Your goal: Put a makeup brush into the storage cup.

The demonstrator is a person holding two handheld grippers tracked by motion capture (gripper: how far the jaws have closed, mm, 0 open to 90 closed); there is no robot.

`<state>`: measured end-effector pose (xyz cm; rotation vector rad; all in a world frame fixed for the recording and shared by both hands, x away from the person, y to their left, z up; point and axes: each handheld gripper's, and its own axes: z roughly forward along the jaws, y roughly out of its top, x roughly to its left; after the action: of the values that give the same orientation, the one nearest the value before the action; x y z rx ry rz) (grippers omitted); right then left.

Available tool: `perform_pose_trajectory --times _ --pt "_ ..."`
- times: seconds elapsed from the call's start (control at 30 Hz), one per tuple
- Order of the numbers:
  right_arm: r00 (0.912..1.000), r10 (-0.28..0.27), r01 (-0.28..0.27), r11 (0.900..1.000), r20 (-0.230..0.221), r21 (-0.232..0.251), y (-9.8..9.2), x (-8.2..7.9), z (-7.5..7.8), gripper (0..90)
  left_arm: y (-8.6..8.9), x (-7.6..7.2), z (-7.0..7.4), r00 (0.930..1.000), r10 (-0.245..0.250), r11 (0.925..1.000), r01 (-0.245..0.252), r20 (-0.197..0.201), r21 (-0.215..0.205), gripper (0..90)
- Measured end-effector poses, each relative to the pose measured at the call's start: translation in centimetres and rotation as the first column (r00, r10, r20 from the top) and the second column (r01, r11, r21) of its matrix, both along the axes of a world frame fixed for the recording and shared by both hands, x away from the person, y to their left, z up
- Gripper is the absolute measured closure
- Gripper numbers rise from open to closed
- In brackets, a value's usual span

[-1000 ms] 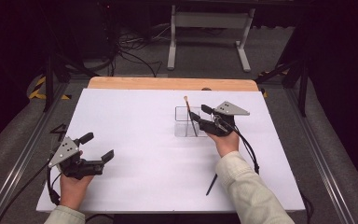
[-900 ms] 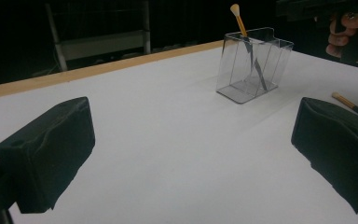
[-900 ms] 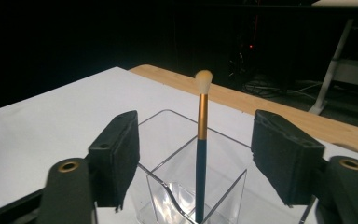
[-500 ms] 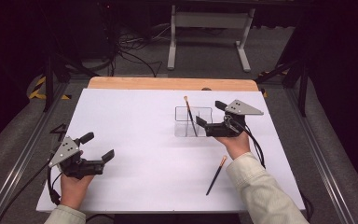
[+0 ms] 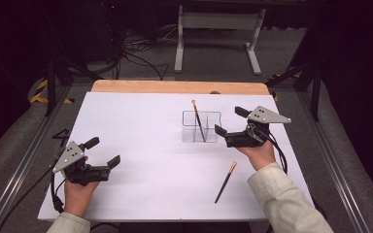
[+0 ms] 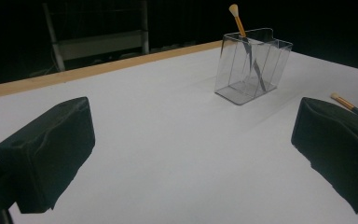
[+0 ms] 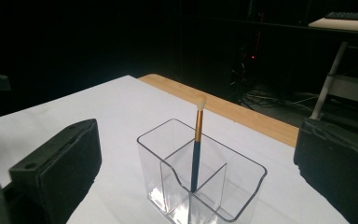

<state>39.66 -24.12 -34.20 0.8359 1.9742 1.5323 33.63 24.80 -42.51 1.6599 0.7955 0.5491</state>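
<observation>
In the high view, a clear divided holder (image 5: 201,127) is seen standing on the white table top (image 5: 141,126), toward its far right part. One brush (image 5: 198,121) stands in it, leaning, with its pale bristle tip up and over the far rim. A second brush (image 5: 226,181) lies flat on the sheet nearer the person, well apart from the holder, its orange ferrule pointing away from the person. The right gripper (image 5: 226,124) is held level just to the right of the holder, pointing at it; its jaws have just been opening and are spread wide, with nothing between them. The left gripper (image 5: 102,151) is held near the front left of the table, its jaws also spread and empty — well apart from both brushes.

In the left gripper view, the two black jaws are seen far apart at the bottom corners, with bare white surface between them. The holder (image 6: 251,65) stands beyond, the brush (image 6: 242,32) slanting up out of it, and the tip of the lying brush (image 6: 342,100) is glimpsed just behind the right-hand jaw.

In the right gripper view, the jaws are again shown wide apart — the holder (image 7: 200,172) sits between and ahead of them, untouched. The brush (image 7: 196,144) is seen standing nearly upright in a rear compartment, bristles up.
</observation>
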Motion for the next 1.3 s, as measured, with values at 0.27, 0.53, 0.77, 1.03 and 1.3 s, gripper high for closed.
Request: perform_pose_trajectory --times 0.27,0.53,0.77,1.03,1.3 --pt "0.9999 0.002 -0.002 1.0 0.014 0.009 -0.9 -1.2 0.3 1.2 0.1 -0.1 0.0 1.0 0.004 1.0 -0.004 0.0 -0.003 0.3" --pt "0.9998 0.015 -0.015 1.0 0.015 0.003 -1.7 -2.4 0.3 1.2 0.1 -0.2 0.1 1.0 0.003 1.0 -0.003 0.001 0.003 0.3" --pt "0.9991 0.028 -0.028 1.0 0.032 -0.005 -2.2 -3.1 0.5 1.2 0.1 -0.2 0.1 1.0 0.002 1.0 -0.002 0.0 0.004 0.3" --pt "0.9989 0.045 -0.046 0.997 -0.01 -0.066 -2.3 -3.8 0.0 1.7 0.2 -0.2 0.1 1.0 0.003 1.0 -0.003 0.0 0.006 0.3" --pt "0.9976 0.059 -0.063 0.99 -0.038 -0.123 -2.3 -4.6 -0.6 2.6 0.1 -0.2 0.0 1.0 0.002 1.0 -0.002 -0.004 0.002 0.3"
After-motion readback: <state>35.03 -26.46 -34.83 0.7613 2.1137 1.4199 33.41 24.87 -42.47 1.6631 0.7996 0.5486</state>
